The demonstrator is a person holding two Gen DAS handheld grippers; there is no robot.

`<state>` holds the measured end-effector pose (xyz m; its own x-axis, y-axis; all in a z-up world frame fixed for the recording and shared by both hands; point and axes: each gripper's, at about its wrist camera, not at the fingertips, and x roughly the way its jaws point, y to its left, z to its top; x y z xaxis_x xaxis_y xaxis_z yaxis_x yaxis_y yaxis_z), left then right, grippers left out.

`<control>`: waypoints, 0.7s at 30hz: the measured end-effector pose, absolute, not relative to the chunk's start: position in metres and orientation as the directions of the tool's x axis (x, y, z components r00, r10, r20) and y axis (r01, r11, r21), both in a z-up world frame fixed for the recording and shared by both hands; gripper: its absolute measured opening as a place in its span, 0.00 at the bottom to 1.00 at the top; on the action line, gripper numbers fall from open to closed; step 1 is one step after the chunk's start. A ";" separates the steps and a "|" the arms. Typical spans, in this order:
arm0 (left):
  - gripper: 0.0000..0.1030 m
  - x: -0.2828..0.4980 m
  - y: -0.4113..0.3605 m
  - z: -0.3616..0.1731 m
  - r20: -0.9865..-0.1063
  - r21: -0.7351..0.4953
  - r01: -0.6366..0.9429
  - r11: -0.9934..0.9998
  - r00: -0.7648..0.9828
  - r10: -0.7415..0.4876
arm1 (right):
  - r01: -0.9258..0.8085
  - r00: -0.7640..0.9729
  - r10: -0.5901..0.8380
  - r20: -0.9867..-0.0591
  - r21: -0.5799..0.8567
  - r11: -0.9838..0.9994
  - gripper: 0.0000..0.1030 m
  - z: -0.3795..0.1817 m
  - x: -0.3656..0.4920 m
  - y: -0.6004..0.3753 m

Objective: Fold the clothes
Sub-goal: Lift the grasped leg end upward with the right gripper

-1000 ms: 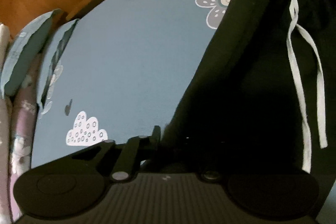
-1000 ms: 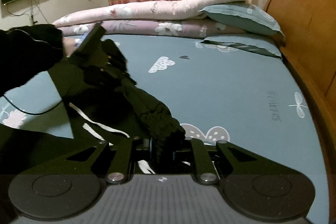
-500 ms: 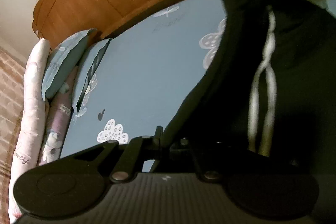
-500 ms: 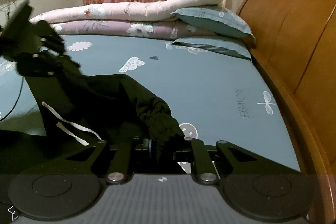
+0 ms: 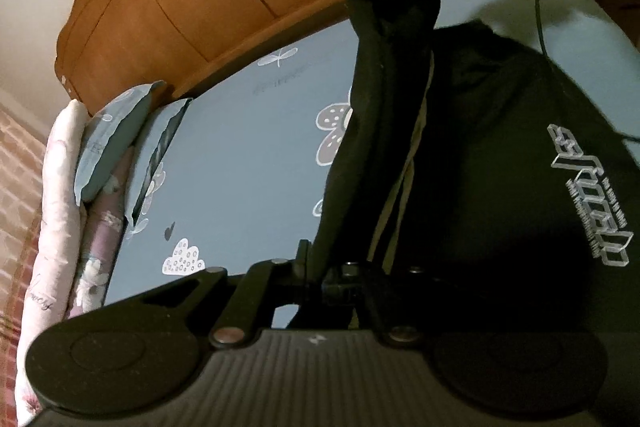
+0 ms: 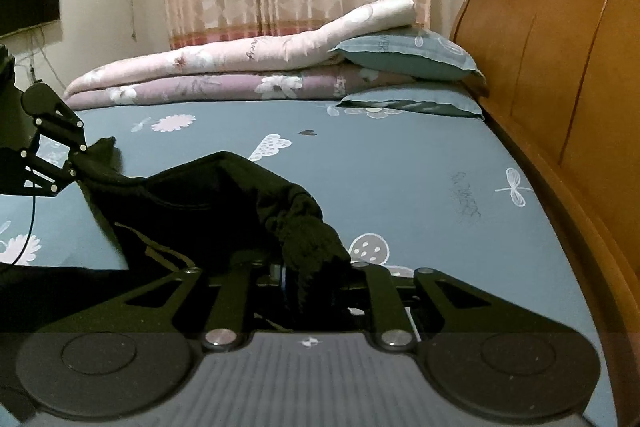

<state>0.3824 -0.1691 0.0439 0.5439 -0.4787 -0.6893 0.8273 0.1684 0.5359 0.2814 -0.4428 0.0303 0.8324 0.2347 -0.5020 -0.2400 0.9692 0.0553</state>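
Left wrist view now shows the black garment [image 5: 500,163] lifted taut off the bed [image 5: 248,155], stretched between the left gripper [image 5: 320,267] and right gripper [image 6: 316,275], both sets of fingers clamped on its bunched edge, ready to fold.

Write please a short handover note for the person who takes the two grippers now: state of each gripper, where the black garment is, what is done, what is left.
Left gripper: shut on an edge of the black garment.
Right gripper: shut on a bunched part of the same garment, which stretches between the two above the blue bedsheet.
The rest of the garment lies on the bed, with its white printed logo facing up.
Done: both grips taken, one edge lifted.
Left: carry the fold over, lay it flat, release. No finished fold shows yet.
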 end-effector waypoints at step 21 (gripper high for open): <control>0.02 0.305 -0.224 -0.009 -0.859 0.228 0.947 -0.225 0.087 -0.505 | -0.284 0.723 0.216 -0.656 0.002 0.959 0.42 -0.018 0.253 -0.456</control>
